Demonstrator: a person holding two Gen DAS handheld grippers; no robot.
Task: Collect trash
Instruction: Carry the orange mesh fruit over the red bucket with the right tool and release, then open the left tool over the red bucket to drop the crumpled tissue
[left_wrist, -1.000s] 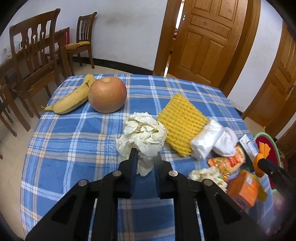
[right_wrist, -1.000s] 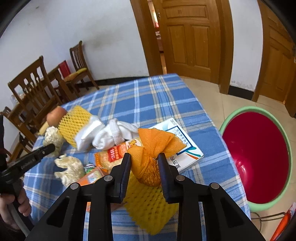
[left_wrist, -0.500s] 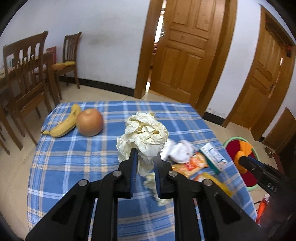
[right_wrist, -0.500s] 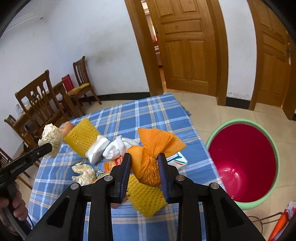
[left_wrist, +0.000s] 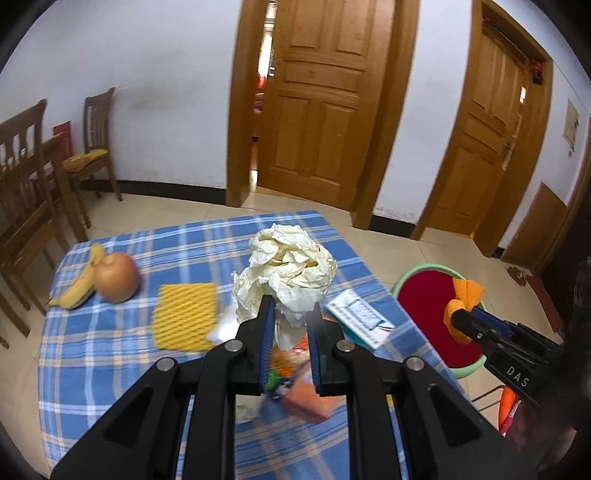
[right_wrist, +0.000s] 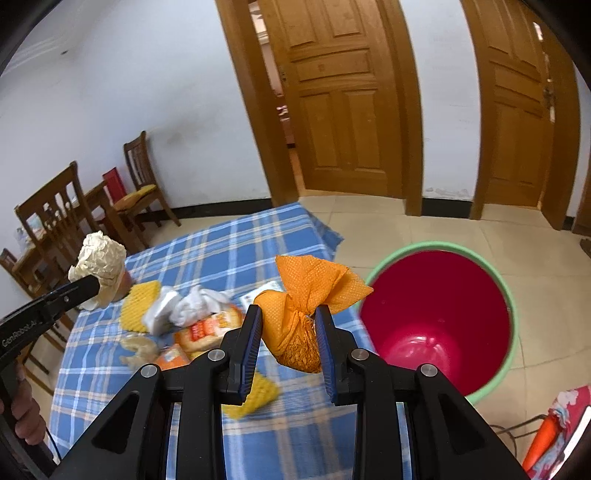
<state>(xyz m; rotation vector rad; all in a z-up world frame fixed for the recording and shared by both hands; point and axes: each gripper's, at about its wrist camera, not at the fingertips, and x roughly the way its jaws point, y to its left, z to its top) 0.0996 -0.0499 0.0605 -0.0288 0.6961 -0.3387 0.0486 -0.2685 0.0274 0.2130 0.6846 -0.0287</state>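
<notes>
Two wooden doors (left_wrist: 314, 110) behind plaid table (left_wrist: 110, 350); left gripper (left_wrist: 290, 325) pinching paper wad (left_wrist: 291, 269), right gripper (right_wrist: 288, 332) pinching orange bundle (right_wrist: 303, 295).

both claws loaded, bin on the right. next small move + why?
Probably carry the right claw a little further right, over the red bin, then open. Its orange mesh bundle hangs beside the rim, seemingly not yet over the opening. The left claw holds its crumpled paper above the table.

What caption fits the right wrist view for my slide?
Right gripper holds an orange mesh bundle beside the red bin; left gripper holds crumpled paper.
</notes>
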